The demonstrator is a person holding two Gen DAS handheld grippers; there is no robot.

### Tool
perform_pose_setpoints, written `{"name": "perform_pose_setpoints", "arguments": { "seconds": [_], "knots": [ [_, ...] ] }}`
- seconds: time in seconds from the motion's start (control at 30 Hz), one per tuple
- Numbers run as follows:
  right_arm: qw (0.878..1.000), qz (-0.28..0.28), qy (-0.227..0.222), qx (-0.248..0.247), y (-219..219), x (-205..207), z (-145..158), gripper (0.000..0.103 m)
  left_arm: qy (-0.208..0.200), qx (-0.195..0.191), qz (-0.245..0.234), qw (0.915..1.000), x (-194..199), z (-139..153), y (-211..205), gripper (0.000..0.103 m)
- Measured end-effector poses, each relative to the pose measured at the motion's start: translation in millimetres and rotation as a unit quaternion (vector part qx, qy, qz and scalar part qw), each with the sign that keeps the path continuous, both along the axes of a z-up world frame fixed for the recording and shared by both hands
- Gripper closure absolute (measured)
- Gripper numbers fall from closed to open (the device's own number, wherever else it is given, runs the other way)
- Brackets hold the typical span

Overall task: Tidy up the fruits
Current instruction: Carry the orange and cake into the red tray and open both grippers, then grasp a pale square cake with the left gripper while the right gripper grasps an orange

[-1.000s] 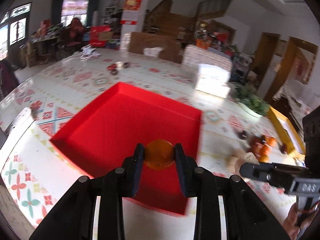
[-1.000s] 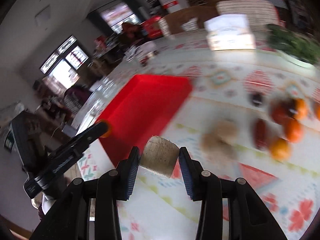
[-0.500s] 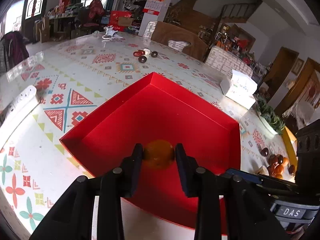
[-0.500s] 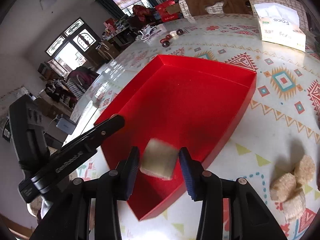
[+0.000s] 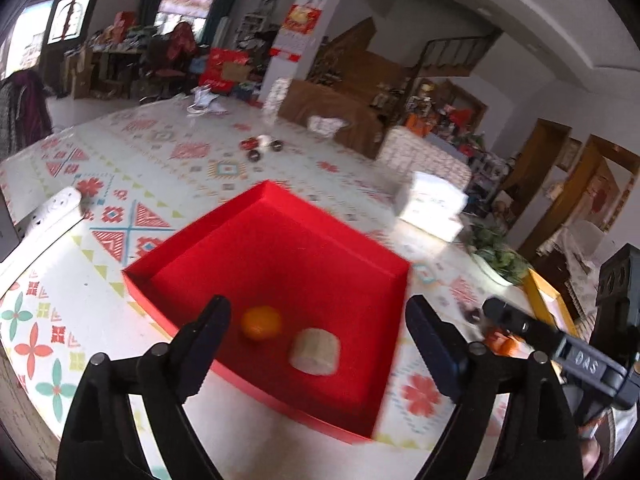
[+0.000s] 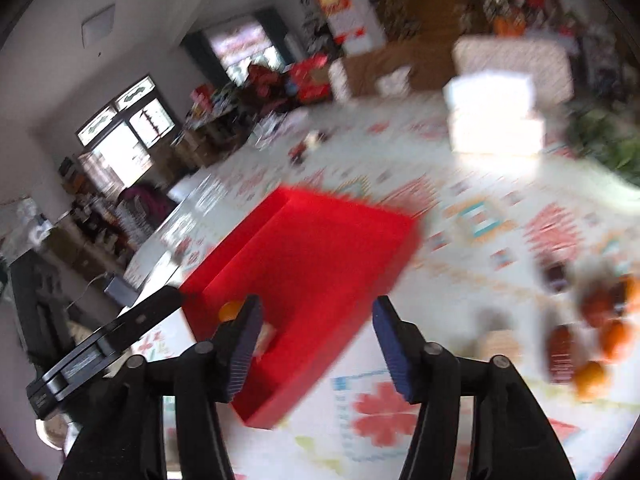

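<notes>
Both grippers, left point(image 5: 318, 326) and right point(image 6: 316, 328), spread wide, empty. Small orange fruit point(image 5: 261, 322) and pale beige block point(image 5: 315, 351) sit near the shallow red cardboard tray's point(image 5: 384, 360) front wall. Risk: round fruit rolls; right view blurred, probably swinging, could clip the wall.

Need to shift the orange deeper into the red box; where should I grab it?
Grip the orange across its round middle, coming straight down from above: the box wall stands close on its near side, and the pale cake beside it crowds its right.
</notes>
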State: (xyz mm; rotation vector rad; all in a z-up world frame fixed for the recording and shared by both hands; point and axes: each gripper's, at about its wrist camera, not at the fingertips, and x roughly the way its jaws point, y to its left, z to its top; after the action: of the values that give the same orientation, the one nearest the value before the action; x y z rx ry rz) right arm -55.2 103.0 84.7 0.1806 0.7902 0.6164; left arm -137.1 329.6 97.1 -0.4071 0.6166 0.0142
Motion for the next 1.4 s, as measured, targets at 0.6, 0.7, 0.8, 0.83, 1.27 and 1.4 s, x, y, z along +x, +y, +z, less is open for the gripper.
{"name": "perform_pose_setpoints", "arguments": {
  "seconds": [0.6, 0.7, 0.8, 0.83, 1.27, 1.4],
  "knots": [
    [0.985, -0.149, 0.080, -0.039, -189, -3, -48, 0.038, 0.044, 0.012, -0.166, 0.9851, 8, -28, -137, 0.052],
    [0.987, -0.134, 0.083, -0.040, -179, 2, -57, 0.038, 0.056, 0.028, -0.188, 0.9802, 14, -36, -157, 0.054],
    [0.987, -0.129, 0.088, -0.041, -174, 9, -66, 0.038, 0.059, 0.044, -0.205, 0.9760, 20, -43, -175, 0.054],
    [0.987, -0.127, 0.089, -0.041, -173, 11, -68, 0.039, 0.060, 0.048, -0.209, 0.9749, 22, -45, -179, 0.054],
    [0.989, -0.120, 0.078, -0.032, -169, 10, -74, 0.066, 0.058, 0.147, -0.249, 0.9555, 55, -64, -231, 0.051],
    [0.989, -0.120, 0.079, -0.023, -173, 8, -73, 0.066, 0.059, 0.185, -0.253, 0.9478, 58, -67, -240, 0.050]
  ]
}}
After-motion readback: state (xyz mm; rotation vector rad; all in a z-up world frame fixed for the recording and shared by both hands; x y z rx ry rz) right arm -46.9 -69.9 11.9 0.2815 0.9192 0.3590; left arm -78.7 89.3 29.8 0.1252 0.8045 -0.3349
